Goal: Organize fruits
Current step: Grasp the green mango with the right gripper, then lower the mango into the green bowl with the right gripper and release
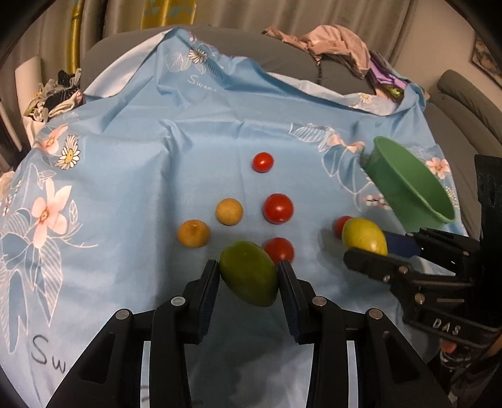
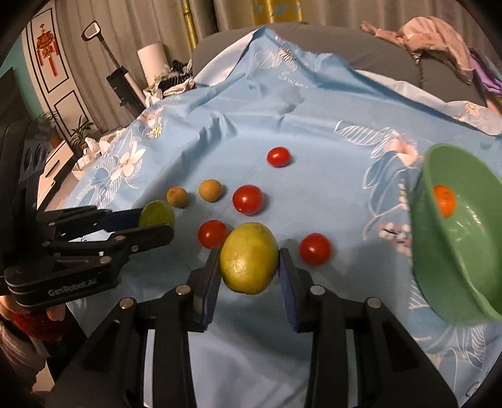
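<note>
The left gripper (image 2: 150, 224), marked "GenRobot.AI", pinches a smooth green fruit (image 1: 248, 273) above the cloth (image 1: 157, 175). The right gripper (image 1: 370, 248), marked "DAS", pinches a yellow-green fruit (image 2: 248, 258), its skin dimpled. The thin blue cloth reads "Sw", the rest cut off. The green plastic bowl (image 2: 464, 251), blurred and tilted, holds one orange piece (image 2: 444, 200). One tomato (image 1: 340, 226) is half hidden.

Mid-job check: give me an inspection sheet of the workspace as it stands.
Surface: blue floral cloth, wrinkled.
Job's things: four red tomatoes, two small tan fruits on the cloth; green bowl holds one orange fruit.
Clutter: clothes pile behind.
Grippers: left gripper shut on green fruit; right gripper shut on yellow-green fruit.
Cables: nothing seen.
Surroundings: curtains, grey sofa.
</note>
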Action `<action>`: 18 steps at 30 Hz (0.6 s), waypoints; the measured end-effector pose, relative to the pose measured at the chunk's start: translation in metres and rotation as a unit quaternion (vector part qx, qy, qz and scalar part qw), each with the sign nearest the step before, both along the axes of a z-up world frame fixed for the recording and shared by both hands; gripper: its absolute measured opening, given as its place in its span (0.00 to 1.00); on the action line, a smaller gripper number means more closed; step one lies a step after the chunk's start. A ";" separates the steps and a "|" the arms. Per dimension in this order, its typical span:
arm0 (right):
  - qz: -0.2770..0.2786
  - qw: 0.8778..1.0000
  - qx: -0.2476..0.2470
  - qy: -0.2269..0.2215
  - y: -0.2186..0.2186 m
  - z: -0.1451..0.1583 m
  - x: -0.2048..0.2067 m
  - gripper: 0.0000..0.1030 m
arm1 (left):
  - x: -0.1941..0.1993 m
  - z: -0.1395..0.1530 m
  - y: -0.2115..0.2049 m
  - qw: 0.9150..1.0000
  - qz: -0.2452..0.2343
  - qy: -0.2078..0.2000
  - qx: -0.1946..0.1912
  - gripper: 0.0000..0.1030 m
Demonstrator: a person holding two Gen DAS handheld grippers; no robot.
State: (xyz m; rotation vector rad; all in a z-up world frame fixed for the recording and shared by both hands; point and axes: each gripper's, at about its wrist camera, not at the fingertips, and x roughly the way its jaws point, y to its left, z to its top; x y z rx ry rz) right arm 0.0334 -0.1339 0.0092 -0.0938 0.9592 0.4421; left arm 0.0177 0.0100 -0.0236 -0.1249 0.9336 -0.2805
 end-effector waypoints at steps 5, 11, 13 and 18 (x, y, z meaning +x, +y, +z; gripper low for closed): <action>-0.013 1.000 0.002 -0.013 -0.010 0.013 -0.012 0.35 | -0.015 0.013 -0.005 1.000 -0.007 -0.012 0.003 0.37; -0.018 0.999 0.010 -0.030 -0.019 0.026 -0.025 0.35 | -0.025 0.029 -0.016 0.999 -0.018 -0.029 0.006 0.37; -0.020 0.999 0.013 -0.036 -0.023 0.031 -0.029 0.35 | -0.028 0.034 -0.020 0.999 -0.022 -0.033 0.008 0.38; -0.028 0.998 0.019 -0.047 -0.033 0.039 -0.037 0.35 | -0.033 0.042 -0.033 0.998 -0.033 -0.044 0.013 0.38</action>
